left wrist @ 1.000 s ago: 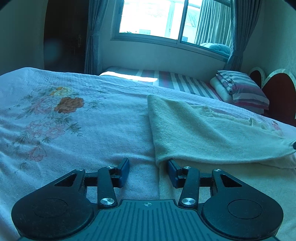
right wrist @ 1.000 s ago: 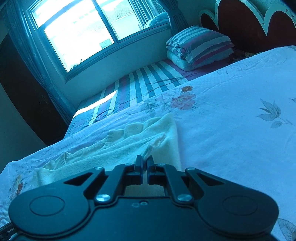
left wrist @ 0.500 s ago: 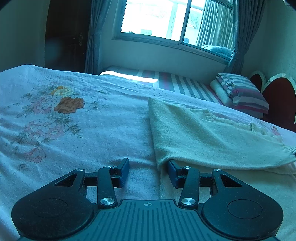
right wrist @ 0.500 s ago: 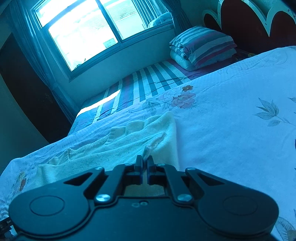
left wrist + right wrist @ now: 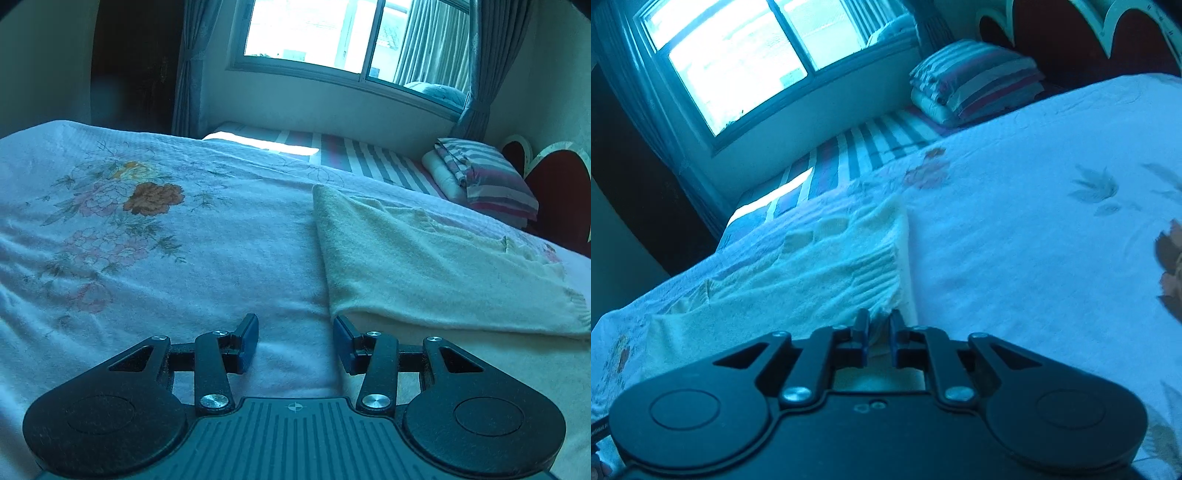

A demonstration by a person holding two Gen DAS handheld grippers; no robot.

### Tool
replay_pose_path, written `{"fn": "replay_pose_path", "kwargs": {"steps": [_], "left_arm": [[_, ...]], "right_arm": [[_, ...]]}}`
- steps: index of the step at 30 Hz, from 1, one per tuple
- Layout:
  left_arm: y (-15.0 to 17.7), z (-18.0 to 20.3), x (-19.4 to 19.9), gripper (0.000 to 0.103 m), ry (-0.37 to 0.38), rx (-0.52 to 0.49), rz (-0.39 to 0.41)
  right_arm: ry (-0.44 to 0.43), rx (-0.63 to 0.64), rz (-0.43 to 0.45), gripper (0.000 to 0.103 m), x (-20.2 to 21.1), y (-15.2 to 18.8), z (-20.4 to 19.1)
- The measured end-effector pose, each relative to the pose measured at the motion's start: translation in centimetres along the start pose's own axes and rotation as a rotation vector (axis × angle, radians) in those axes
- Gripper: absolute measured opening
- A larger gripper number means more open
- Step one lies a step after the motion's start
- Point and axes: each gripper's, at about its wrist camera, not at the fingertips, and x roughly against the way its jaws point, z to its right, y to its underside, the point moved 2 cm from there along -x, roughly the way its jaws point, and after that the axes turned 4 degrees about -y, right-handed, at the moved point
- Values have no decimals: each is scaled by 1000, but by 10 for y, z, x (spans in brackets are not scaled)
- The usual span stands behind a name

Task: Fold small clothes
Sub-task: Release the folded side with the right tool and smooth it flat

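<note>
A cream knitted sweater (image 5: 424, 258) lies folded over on the flowered bedspread (image 5: 147, 258); it also shows in the right wrist view (image 5: 812, 273). My left gripper (image 5: 295, 341) is open and empty, hovering just in front of the sweater's near left corner, not touching it. My right gripper (image 5: 875, 332) has its jaws slightly parted at the sweater's ribbed edge, with cloth lying in the narrow gap between them; it no longer pinches the cloth.
A second bed with a striped sheet (image 5: 369, 155) and striped pillows (image 5: 487, 177) stands beyond under the window (image 5: 332, 33). A dark red headboard (image 5: 1071, 40) is at the right. The bedspread spreads wide on both sides of the sweater.
My right gripper has opened a little from shut and tilted, letting go of the sweater edge, which now lies flatter. My left gripper has drawn back slightly and stays open.
</note>
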Motion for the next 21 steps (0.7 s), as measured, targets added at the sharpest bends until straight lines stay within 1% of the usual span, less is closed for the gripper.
{"fn": "replay_pose_path", "kwargs": {"steps": [2, 4, 6, 8, 10, 11, 12, 13, 14, 16, 17, 19, 21], "left_arm": [[0, -8, 13, 46, -11, -16, 18], [-8, -5, 22, 46, 5, -37, 63], [-22, 10, 22, 46, 57, -58, 101], [-33, 29, 14, 46, 112, -73, 113], [-39, 49, -5, 46, 141, -100, 96], [-38, 56, -16, 46, 143, -113, 67], [-34, 60, -29, 46, 137, -125, 22], [-29, 62, -38, 46, 127, -142, 5], [-27, 63, -36, 46, 122, -166, 32], [-33, 65, -28, 46, 124, -189, 34], [-39, 65, -24, 46, 124, -187, 58], [-50, 65, -26, 46, 124, -183, 80], [-62, 68, -38, 46, 124, -185, 82]], "right_arm": [[10, 14, 47, 14, 14, -7, 4], [-12, 36, 49, 12, 15, -13, 3], [-15, 83, 32, 10, 5, -16, -5], [-31, 117, 14, 9, -8, -17, -15], [-25, 176, 0, 9, -22, -14, -24], [-14, 214, -17, 9, -31, -11, -27], [3, 233, -37, 8, -39, -8, -27], [32, 251, -63, 4, -47, -5, -25], [26, 258, -54, 4, -47, -3, -22], [21, 267, -55, 5, -42, -7, -23], [15, 269, -38, 12, -40, -11, -25], [-2, 273, 0, 13, -40, -21, -28], [-9, 271, 4, 13, -50, -31, -31]]}}
